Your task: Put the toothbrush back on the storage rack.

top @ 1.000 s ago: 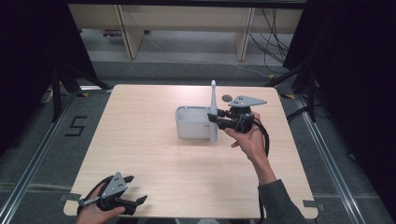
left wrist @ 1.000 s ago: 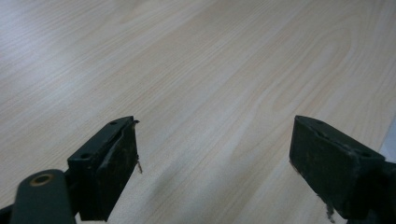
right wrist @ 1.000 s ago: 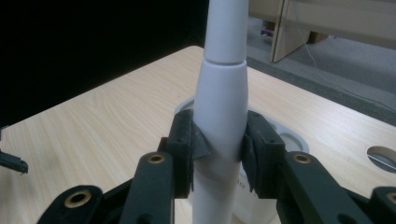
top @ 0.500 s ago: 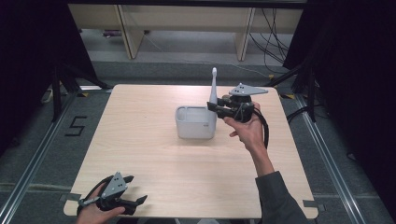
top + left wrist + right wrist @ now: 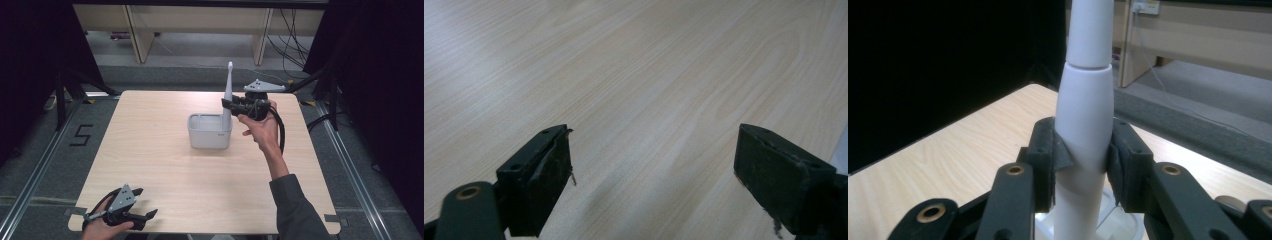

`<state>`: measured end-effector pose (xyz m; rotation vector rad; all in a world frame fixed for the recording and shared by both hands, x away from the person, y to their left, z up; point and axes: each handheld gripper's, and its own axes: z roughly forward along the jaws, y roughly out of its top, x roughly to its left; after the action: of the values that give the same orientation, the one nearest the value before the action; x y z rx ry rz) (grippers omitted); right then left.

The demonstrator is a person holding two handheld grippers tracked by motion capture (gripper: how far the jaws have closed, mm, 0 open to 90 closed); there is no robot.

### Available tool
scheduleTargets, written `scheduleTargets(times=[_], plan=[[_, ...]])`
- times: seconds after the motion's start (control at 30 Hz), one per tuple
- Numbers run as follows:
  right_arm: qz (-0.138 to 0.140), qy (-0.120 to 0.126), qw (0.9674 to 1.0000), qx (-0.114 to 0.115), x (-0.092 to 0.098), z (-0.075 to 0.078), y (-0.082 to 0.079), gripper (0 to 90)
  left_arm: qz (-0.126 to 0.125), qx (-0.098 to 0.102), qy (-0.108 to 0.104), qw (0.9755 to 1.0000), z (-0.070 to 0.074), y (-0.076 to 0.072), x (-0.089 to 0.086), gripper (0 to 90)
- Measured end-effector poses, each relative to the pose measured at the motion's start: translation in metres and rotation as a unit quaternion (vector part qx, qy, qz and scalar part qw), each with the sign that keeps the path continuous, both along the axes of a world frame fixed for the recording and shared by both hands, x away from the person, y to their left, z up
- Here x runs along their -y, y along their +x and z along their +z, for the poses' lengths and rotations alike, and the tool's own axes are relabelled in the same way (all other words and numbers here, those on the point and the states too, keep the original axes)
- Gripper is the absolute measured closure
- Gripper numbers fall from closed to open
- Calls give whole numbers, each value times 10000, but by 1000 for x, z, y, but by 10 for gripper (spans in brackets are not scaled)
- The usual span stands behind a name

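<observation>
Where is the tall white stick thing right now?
In the high view the white electric toothbrush stands upright, clamped in the right gripper, at the right rear edge of the white bin.

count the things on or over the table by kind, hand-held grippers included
hand-held gripper: 2, the left hand-held gripper and the right hand-held gripper
white toothbrush-like wand: 1
white box: 1
total: 4

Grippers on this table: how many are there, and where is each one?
2. The left gripper rests open at the near left corner of the table. The right gripper holds an upright white electric toothbrush over the white container.
</observation>
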<state>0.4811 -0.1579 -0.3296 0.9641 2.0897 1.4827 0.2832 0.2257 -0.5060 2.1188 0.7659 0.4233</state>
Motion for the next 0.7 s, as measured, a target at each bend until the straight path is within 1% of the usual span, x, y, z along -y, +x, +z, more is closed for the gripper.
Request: scheduleTargets(times=[0.03,0.07,0.1,0.13,0.17,0.2,0.23,0.27,0.3,0.37,0.4,0.43,0.47,0.5,0.57,0.6,0.63,0.67,0.7], plan=[[-42,-8,10000,-30,0,0,3,670,2,-1,1,10000,0,0,0,147],[-88,41,9999,-46,-1,-1,4,670,-2,1,1,10000,0,0,0,147],[-81,1,10000,-26,0,-2,8,670,-5,3,-3,10000,0,0,0,147],[-100,63,9999,-120,0,-3,9,670,-5,3,-3,10000,0,0,0,147],[-92,2,9999,-93,0,-4,11,670,-5,4,1,10000,0,0,0,147],[-153,-58,9999,-15,1,-5,13,669,-12,34,117,9999,1,1,-2,147],[-152,-5,9999,-71,0,-6,15,670,0,21,10,10000,0,0,0,147],[-184,-46,9998,-41,1,-8,17,670,-2,30,101,9999,1,1,-1,147],[-215,8,9996,-164,-1,-9,18,669,-27,55,135,9999,1,1,-2,147],[-221,6,9997,-134,-1,-11,21,669,-33,65,145,9999,1,1,-2,147],[-244,-29,9997,-76,-1,-12,23,669,-34,60,145,9999,1,1,-2,147],[-221,-28,9996,-146,-2,-13,24,669,-36,58,142,9999,1,1,-2,147],[-240,-59,9997,-91,-2,-14,26,669,-36,58,142,9999,1,1,-2,147],[-260,17,9995,-185,-3,-16,26,669,-27,54,134,9999,1,1,-2,147],[-314,-35,9994,-136,-3,-18,29,669,-35,59,143,9999,1,1,-2,147],[-354,-20,9992,-159,-3,-19,30,669,-41,60,144,9999,1,1,-2,147],[-384,38,9989,-267,-4,-20,31,669,-35,53,137,9999,1,1,-2,147],[-364,-3,9992,-151,-3,-22,33,669,-38,56,139,9999,1,1,-2,147],[-409,50,9988,-258,-4,-23,33,669,-57,63,164,9998,2,1,-2,147]])
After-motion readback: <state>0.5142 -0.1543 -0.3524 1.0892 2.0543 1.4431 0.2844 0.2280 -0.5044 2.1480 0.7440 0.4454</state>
